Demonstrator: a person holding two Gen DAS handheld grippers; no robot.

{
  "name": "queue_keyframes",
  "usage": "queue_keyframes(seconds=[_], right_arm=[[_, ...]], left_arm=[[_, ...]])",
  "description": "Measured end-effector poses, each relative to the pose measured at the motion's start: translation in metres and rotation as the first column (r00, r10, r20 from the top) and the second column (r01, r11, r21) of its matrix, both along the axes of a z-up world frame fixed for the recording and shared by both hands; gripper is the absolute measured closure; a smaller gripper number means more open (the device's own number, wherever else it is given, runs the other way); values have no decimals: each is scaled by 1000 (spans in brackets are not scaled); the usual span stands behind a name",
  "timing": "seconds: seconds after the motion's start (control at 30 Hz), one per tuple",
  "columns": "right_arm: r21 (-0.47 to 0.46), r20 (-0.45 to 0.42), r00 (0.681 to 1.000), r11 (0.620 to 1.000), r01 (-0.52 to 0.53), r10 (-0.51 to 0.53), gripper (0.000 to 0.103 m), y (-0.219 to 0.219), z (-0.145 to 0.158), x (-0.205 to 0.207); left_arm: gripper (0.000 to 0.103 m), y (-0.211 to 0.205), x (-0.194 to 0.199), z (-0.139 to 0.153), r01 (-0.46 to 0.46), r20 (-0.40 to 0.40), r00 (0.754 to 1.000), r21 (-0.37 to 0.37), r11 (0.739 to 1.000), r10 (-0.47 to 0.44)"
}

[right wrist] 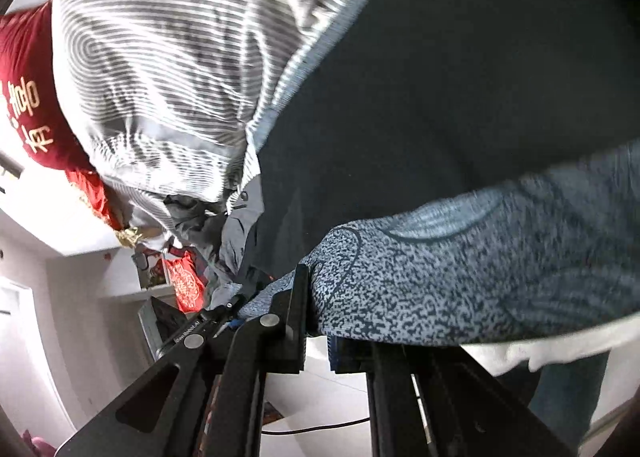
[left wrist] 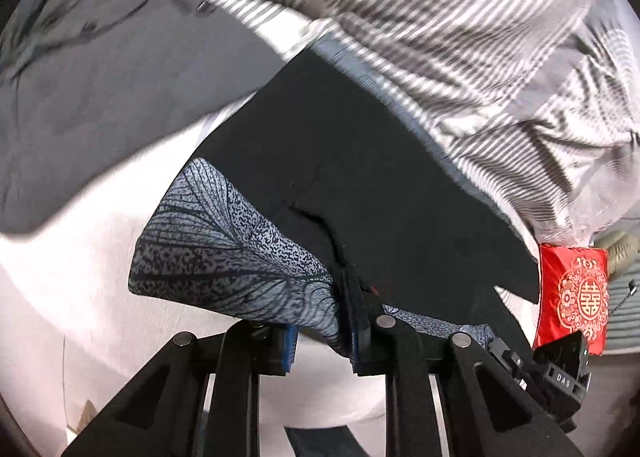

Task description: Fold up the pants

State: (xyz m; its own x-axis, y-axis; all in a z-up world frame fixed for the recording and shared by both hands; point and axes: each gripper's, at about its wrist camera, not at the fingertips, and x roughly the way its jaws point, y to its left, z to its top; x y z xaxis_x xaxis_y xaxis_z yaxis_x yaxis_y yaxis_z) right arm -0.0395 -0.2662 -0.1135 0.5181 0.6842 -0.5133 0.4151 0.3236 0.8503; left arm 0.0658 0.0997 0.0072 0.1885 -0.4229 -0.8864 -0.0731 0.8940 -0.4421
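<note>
The pants (left wrist: 360,161) are dark navy with a blue-grey leaf-print band (left wrist: 224,241) at one end. My left gripper (left wrist: 324,321) is shut on that printed edge and holds it lifted over the white bed sheet (left wrist: 72,297). My right gripper (right wrist: 316,309) is shut on the same printed band (right wrist: 480,265), which drapes across its fingers. The dark pants cloth (right wrist: 460,77) stretches away from both grippers toward the bedding. The other gripper's body (left wrist: 560,373) shows at the lower right of the left wrist view.
A grey-and-white striped duvet (left wrist: 460,37) lies bunched behind the pants; it also fills the right wrist view (right wrist: 168,77). A grey garment (left wrist: 100,97) lies at the left. A red embroidered cushion (left wrist: 576,293) sits at the right. Red cloth (right wrist: 28,89) and a white wall lie left.
</note>
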Motion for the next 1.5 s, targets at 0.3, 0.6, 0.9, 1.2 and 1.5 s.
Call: queue_keyframes(seconds=[0.3, 0.6, 0.9, 1.2, 1.5], right_arm=[[-1, -10, 990, 990, -138, 138, 94, -45, 6, 95], [22, -104, 969, 974, -224, 225, 93, -80, -44, 205], [-29, -150, 940, 949, -313, 306, 89, -86, -96, 269], [-70, -119, 927, 928, -365, 356, 47, -97, -66, 284], [-213, -21, 876, 854, -475, 482, 46, -80, -13, 244]], left_arm=[[82, -60, 80, 11, -4, 58, 998, 51, 999, 1], [82, -109, 160, -18, -49, 82, 996, 141, 989, 38], [73, -136, 207, -57, -49, 60, 998, 301, 952, 32], [31, -144, 201, -9, -75, 177, 984, 416, 906, 0], [31, -190, 167, -57, 98, 23, 992, 469, 878, -124]])
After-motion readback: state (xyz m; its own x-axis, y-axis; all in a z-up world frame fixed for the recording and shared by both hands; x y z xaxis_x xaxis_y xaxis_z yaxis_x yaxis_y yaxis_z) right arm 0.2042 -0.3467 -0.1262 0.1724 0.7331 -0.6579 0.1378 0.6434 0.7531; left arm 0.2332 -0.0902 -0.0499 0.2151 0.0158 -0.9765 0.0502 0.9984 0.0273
